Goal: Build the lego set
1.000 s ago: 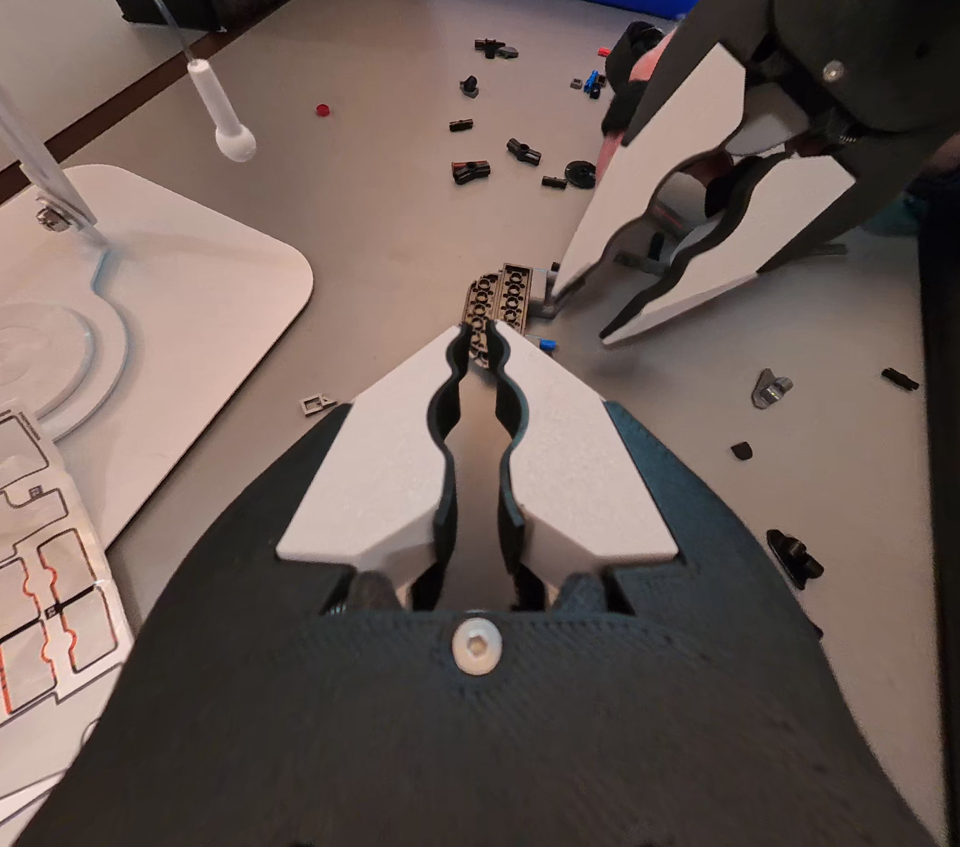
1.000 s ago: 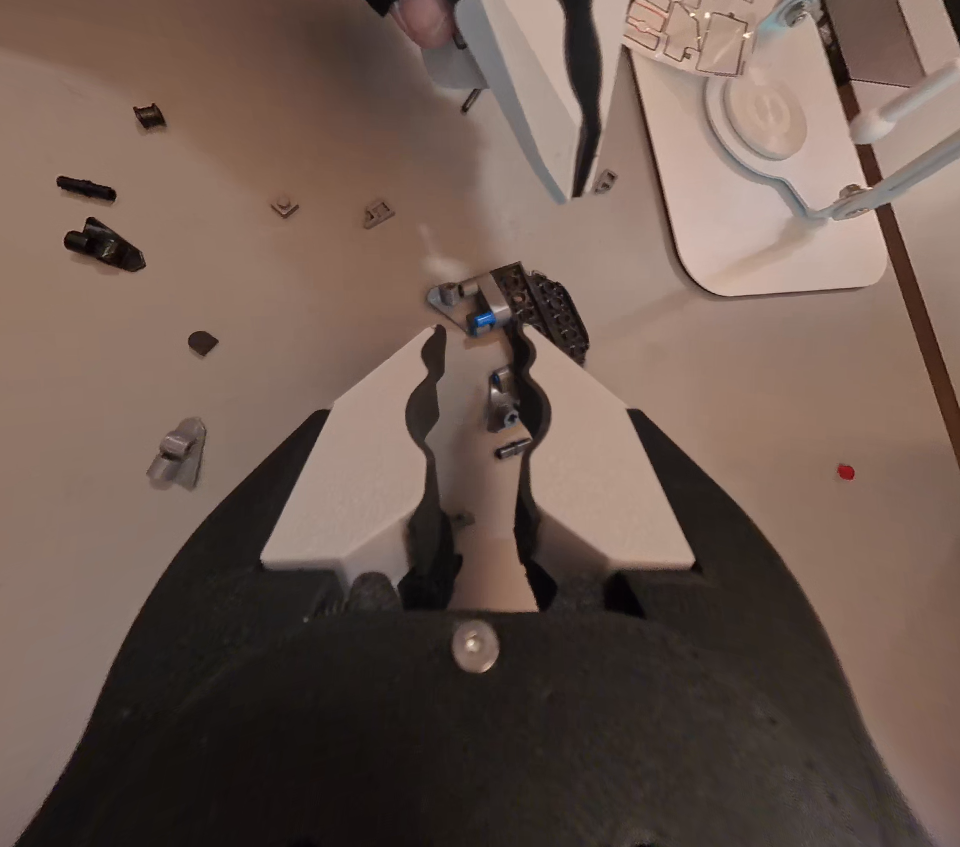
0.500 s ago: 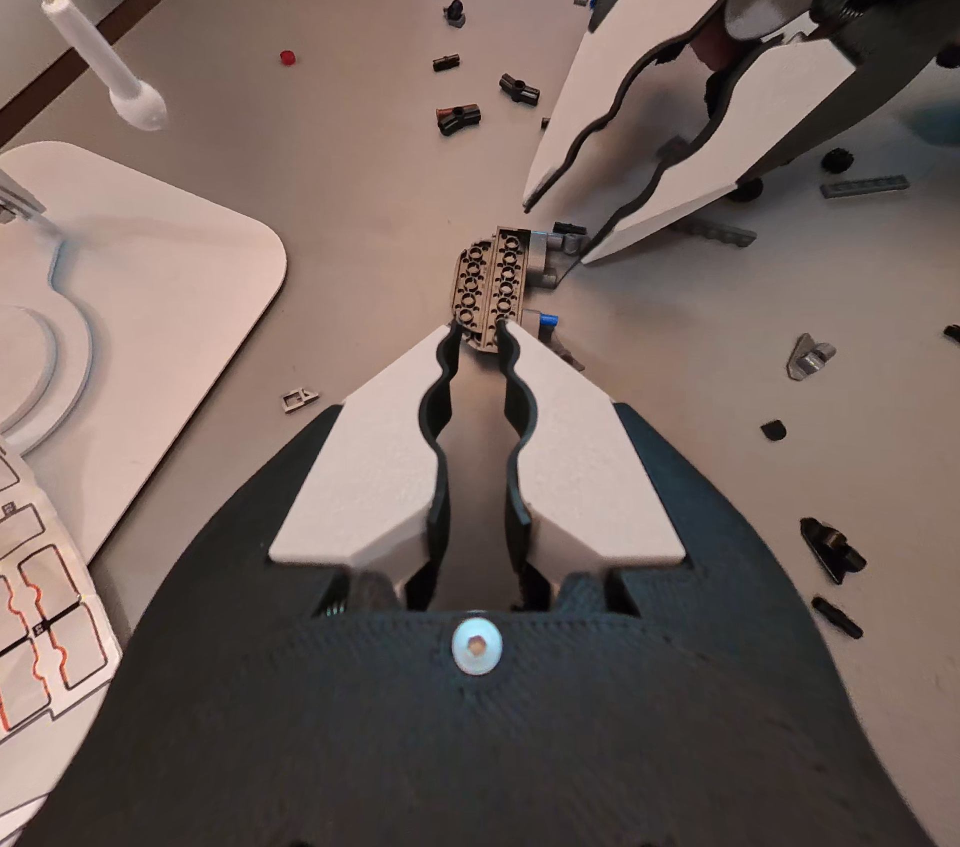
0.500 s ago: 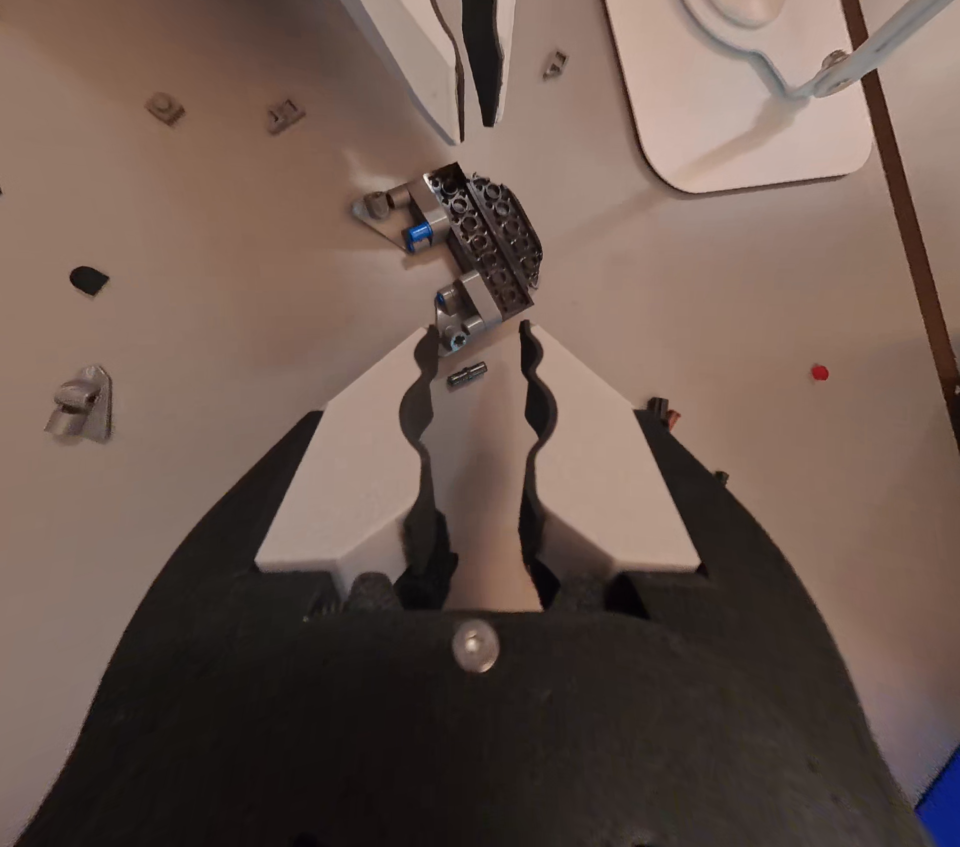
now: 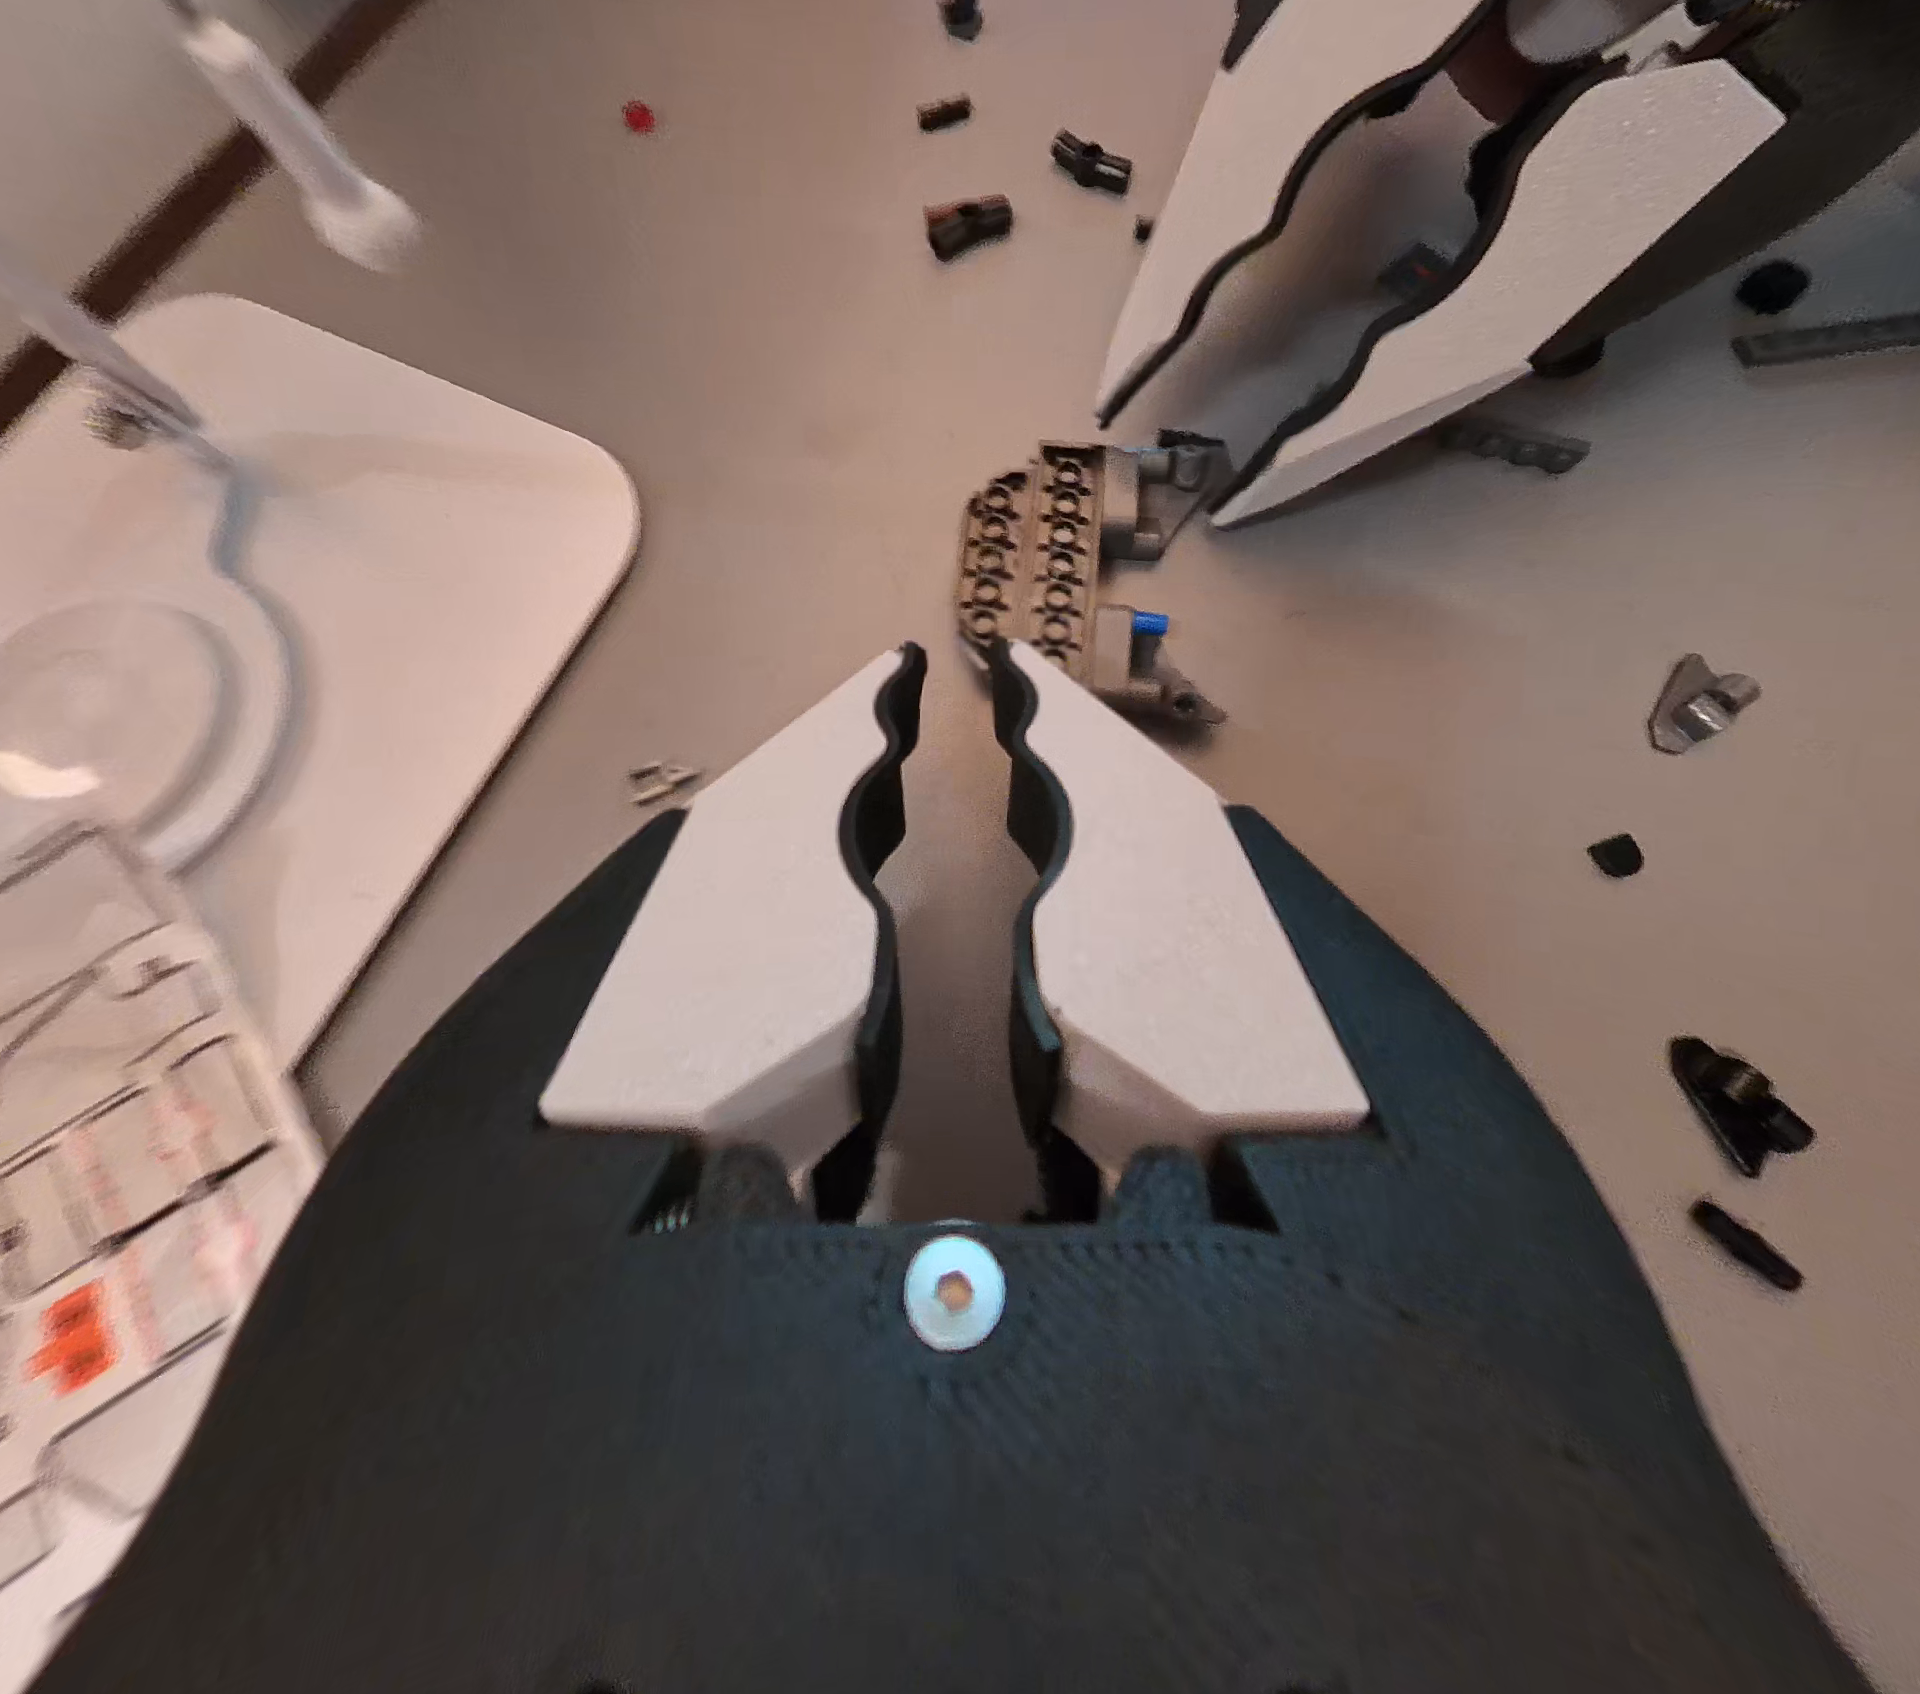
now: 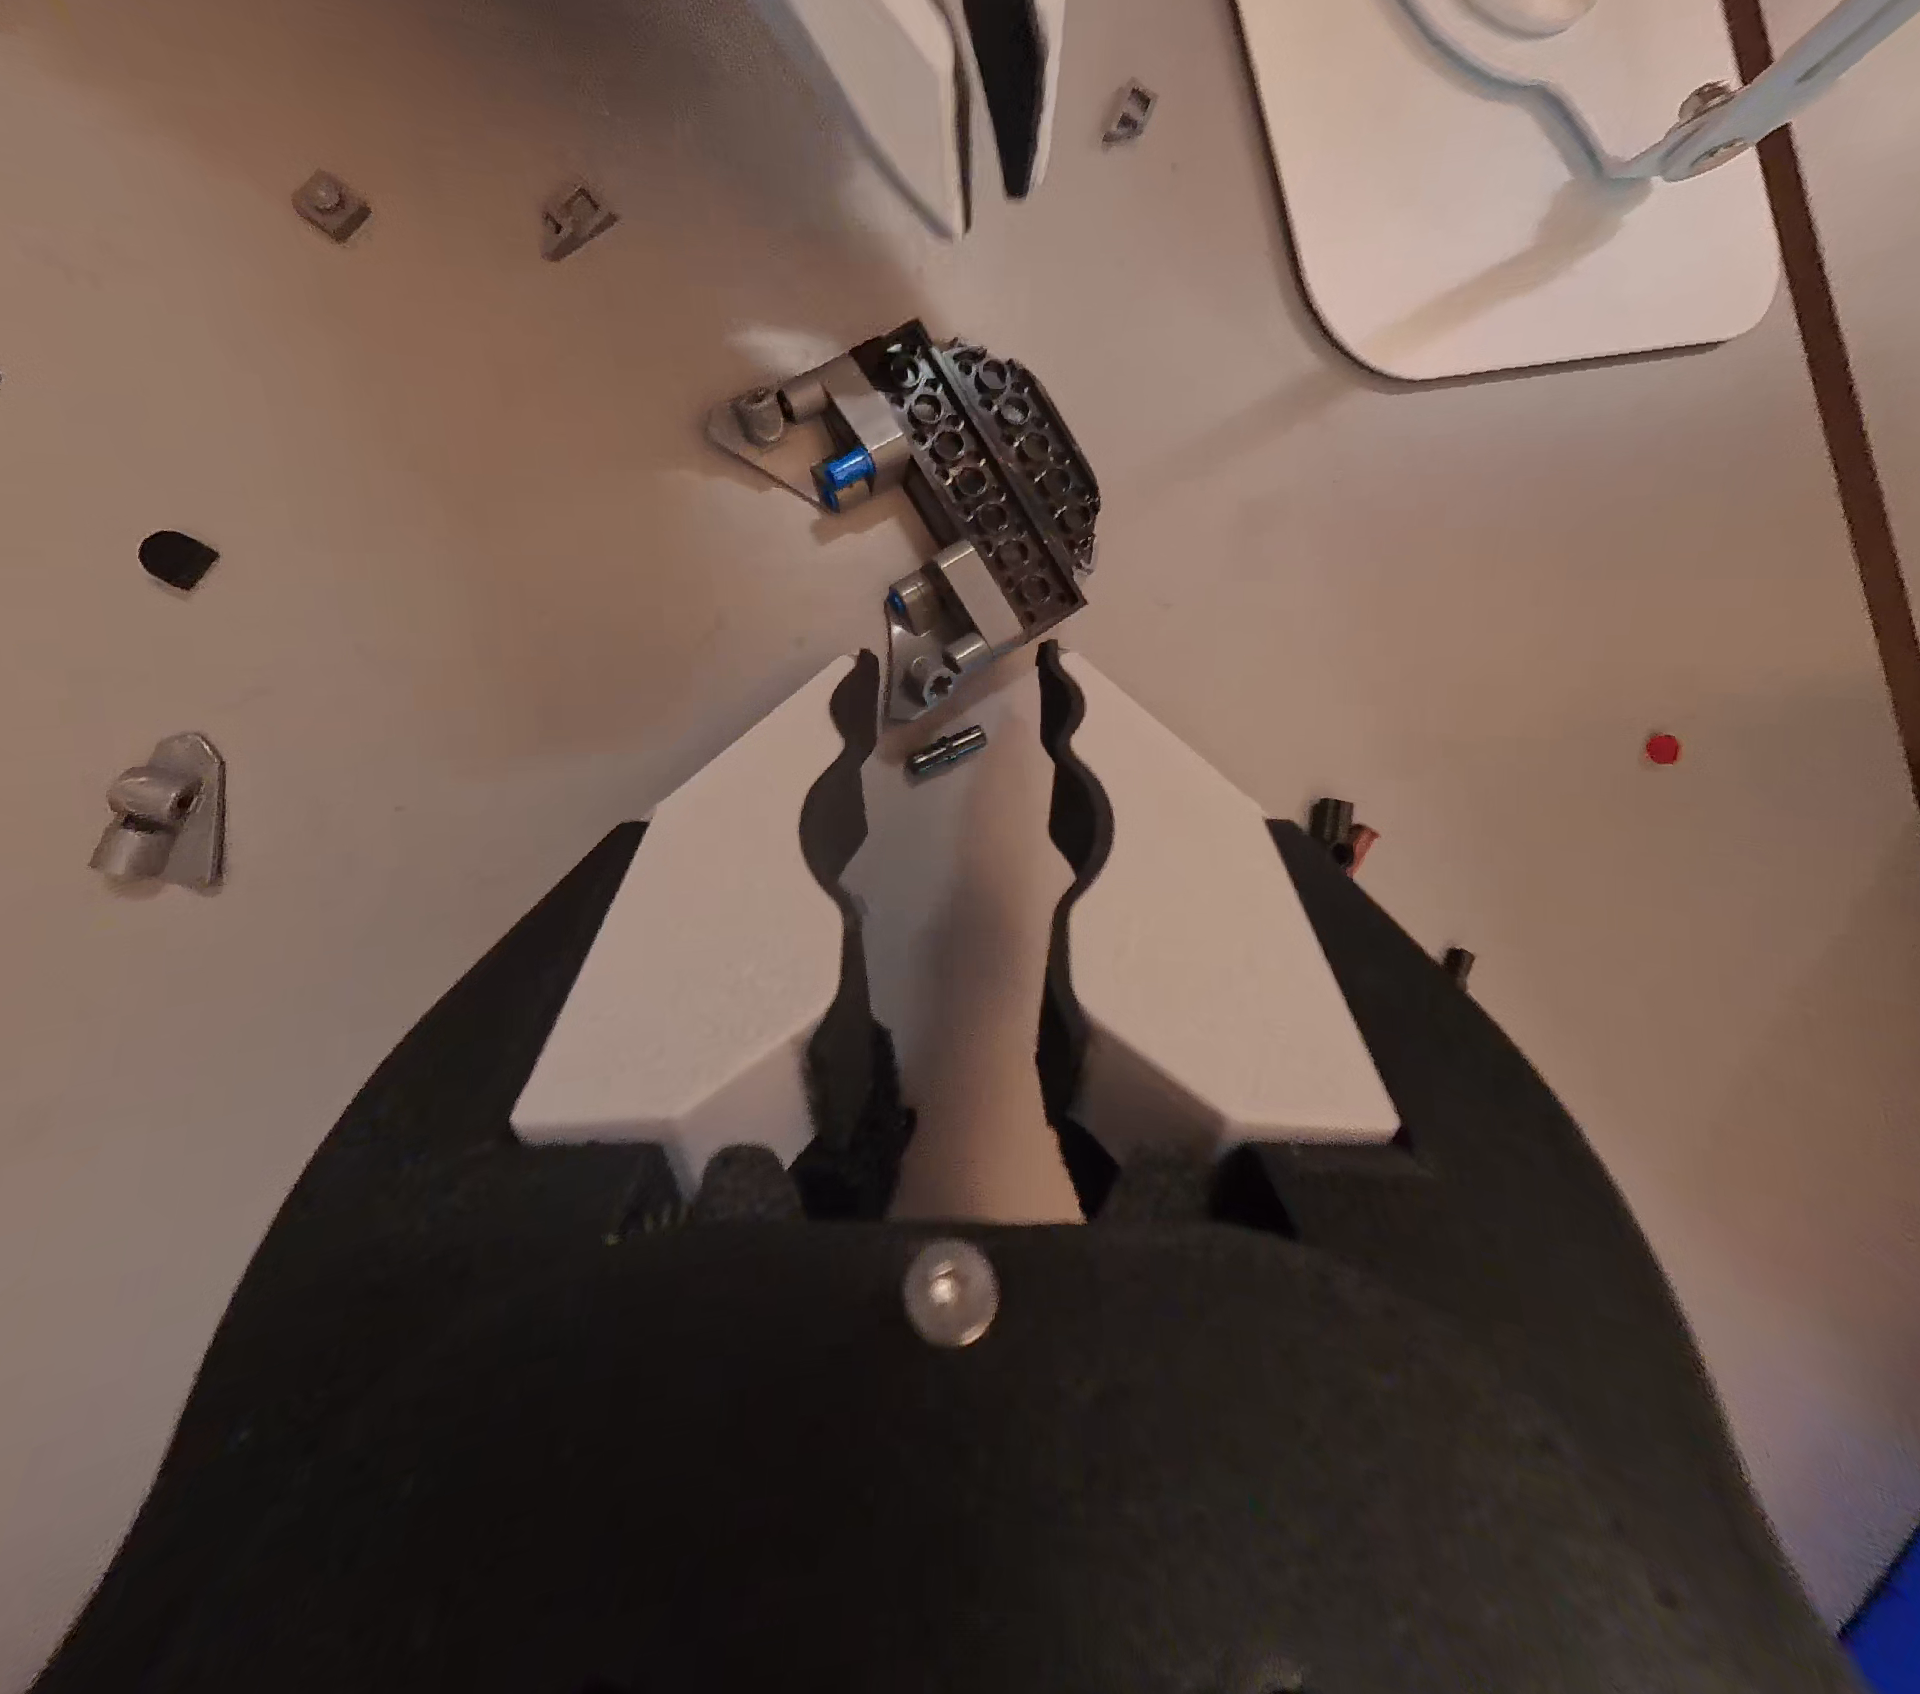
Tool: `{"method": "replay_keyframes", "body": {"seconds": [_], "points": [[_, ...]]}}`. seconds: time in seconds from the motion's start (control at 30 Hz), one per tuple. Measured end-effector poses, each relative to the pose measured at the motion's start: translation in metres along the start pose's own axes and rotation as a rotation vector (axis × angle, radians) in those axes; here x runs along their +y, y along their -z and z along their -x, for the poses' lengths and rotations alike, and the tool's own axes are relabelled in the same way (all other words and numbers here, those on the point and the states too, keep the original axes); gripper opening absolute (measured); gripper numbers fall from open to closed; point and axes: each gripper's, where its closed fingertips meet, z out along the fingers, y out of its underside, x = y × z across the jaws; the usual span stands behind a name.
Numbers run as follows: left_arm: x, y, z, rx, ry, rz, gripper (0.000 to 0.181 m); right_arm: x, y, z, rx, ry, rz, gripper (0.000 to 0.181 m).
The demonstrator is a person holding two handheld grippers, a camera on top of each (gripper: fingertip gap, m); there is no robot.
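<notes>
The lego assembly [image 5: 1039, 564], dark grey plates with light grey brackets and a blue pin, lies on the table between both grippers. My left gripper [image 5: 958, 657] is open with a narrow gap and empty, its tips just short of the assembly's near edge. My right gripper [image 6: 953, 655] is open and empty, and a grey bracket end of the assembly [image 6: 987, 481] reaches between its tips. A small black pin [image 6: 945, 754] lies on the table between the right fingers. The right gripper also shows in the left wrist view [image 5: 1164, 465], and the left gripper in the right wrist view [image 6: 987, 210].
A white stand base [image 5: 312, 553] with a sticker sheet [image 5: 104, 1125] lies left of the assembly. Loose pieces are scattered around: a grey bracket [image 5: 1699, 704], a red stud [image 5: 637, 115], black connectors [image 5: 966, 226] and a black part [image 5: 1735, 1114]. About 8 cm separates my left fingertips from my right.
My left gripper let go of the assembly's edge and drew back a little. My right gripper pulled back from over the assembly, which now lies free on the table.
</notes>
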Motion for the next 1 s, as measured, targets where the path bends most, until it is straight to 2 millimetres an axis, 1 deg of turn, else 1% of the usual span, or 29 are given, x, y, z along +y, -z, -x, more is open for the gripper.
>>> {"method": "replay_keyframes", "body": {"seconds": [0.07,0.1,0.17,0.2,0.27,0.33,0.37,0.4,0.47,0.5,0.57,0.63,0.67,0.73,0.77,0.83,0.93,1.0], "points": [[-0.010,0.019,0.013,-0.067,-0.012,-0.049,0.011,-0.004,0.004,-0.005,0.025,0.002,-0.023,0.030],[-0.019,0.034,0.024,-0.131,-0.021,-0.095,0.011,-0.006,0.006,-0.007,0.037,-0.001,-0.035,0.030],[-0.038,0.073,0.046,-0.259,0.000,-0.237,0.011,-0.008,0.010,-0.013,0.064,-0.010,-0.052,0.030],[-0.047,0.096,0.059,-0.328,0.027,-0.324,0.011,-0.009,0.011,-0.016,0.083,-0.012,-0.057,0.030],[-0.059,0.143,0.080,-0.445,0.085,-0.499,0.011,-0.011,0.013,-0.020,0.105,-0.020,-0.072,0.031],[-0.059,0.180,0.093,-0.502,0.153,-0.630,0.012,-0.011,0.013,-0.023,0.120,-0.027,-0.079,0.032],[-0.056,0.192,0.099,-0.525,0.188,-0.668,0.013,-0.011,0.013,-0.025,0.130,-0.029,-0.080,0.032],[-0.051,0.200,0.105,-0.545,0.215,-0.689,0.013,-0.011,0.014,-0.027,0.139,-0.032,-0.080,0.032],[-0.045,0.208,0.112,-0.568,0.246,-0.702,0.015,-0.010,0.014,-0.030,0.152,-0.043,-0.080,0.032],[-0.043,0.207,0.113,-0.566,0.251,-0.694,0.015,-0.009,0.013,-0.031,0.154,-0.048,-0.079,0.032],[-0.037,0.196,0.116,-0.568,0.249,-0.631,0.017,-0.008,0.013,-0.033,0.161,-0.051,-0.080,0.032],[-0.029,0.179,0.116,-0.576,0.224,-0.515,0.019,-0.009,0.013,-0.032,0.161,-0.049,-0.083,0.032],[-0.022,0.166,0.117,-0.591,0.207,-0.423,0.021,-0.009,0.013,-0.032,0.162,-0.045,-0.085,0.032],[0.000,0.136,0.118,-0.598,0.205,-0.215,0.029,-0.010,0.013,-0.032,0.163,-0.039,-0.088,0.032],[0.009,0.120,0.117,-0.578,0.213,-0.146,0.032,-0.010,0.012,-0.031,0.161,-0.037,-0.088,0.032],[0.033,0.089,0.115,-0.540,0.248,0.009,0.039,-0.010,0.012,-0.030,0.160,-0.032,-0.085,0.032],[0.061,0.062,0.116,-0.527,0.272,0.151,0.040,-0.011,0.012,-0.030,0.160,-0.027,-0.086,0.032],[0.078,0.055,0.121,-0.539,0.301,0.235,0.036,-0.011,0.012,-0.029,0.158,-0.026,-0.087,0.032]]}}
